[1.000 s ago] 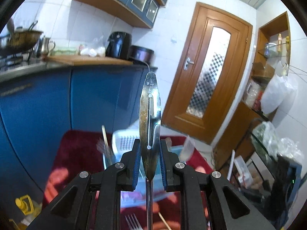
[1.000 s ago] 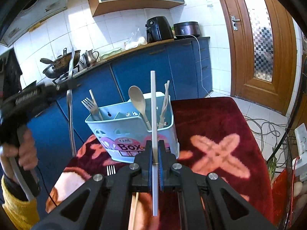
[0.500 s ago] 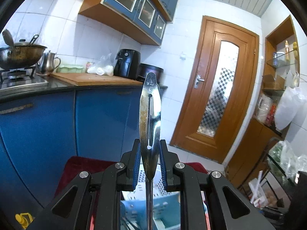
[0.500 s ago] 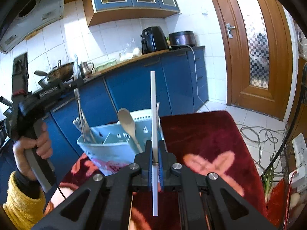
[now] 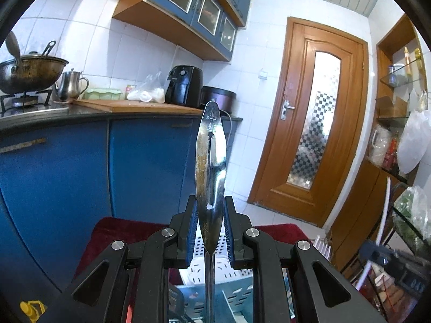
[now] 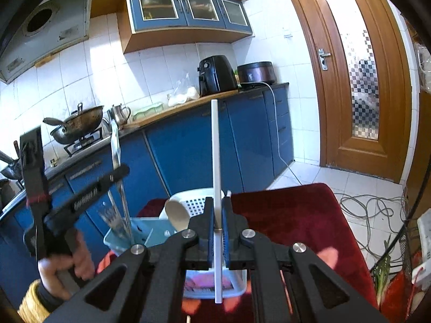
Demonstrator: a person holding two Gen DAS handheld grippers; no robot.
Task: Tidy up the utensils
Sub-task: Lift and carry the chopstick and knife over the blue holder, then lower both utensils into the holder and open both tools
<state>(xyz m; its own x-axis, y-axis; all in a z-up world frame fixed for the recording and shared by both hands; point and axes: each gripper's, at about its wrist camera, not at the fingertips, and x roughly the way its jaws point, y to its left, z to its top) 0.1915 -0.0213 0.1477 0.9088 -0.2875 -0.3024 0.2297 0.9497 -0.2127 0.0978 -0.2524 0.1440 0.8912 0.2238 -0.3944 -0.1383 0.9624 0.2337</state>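
Utensils: a steel utensil handle [image 5: 210, 161] stands upright in the left gripper [image 5: 210, 231]; a white stick [image 6: 216, 161] stands upright in the right gripper [image 6: 217, 228].
Left gripper: its blue pads [image 5: 191, 231] are clamped on the flat steel handle, whose thin shaft runs down between the jaws and out of view at the bottom edge.
Right gripper: nearly closed, its pads [image 6: 210, 231] pinch the white stick a little below its middle; the stick's lower end hangs below the jaws.
Holder: a light blue plastic caddy [image 6: 140, 232] sits on the red cloth [image 6: 291, 215], directly below and ahead of both grippers; in the left wrist view its blue walls [image 5: 237, 304] and a white perforated part [image 5: 199, 245] show under the jaws.
Inside the holder: a pale spoon [image 6: 176, 212] leans in the middle section; forks [image 6: 111, 215] stand blurred at the left end.
Steel utensil, seen from the right: its shaft reaches down to the holder's left end, beside the forks; whether it touches them I cannot tell.
Person: a hand [image 6: 63, 263] with a yellow cuff [image 6: 31, 301] grips the left tool's handle.
Background: blue cabinets [image 5: 67, 167], a wok [image 6: 78, 126] on the stove, a wooden door [image 5: 309, 123].
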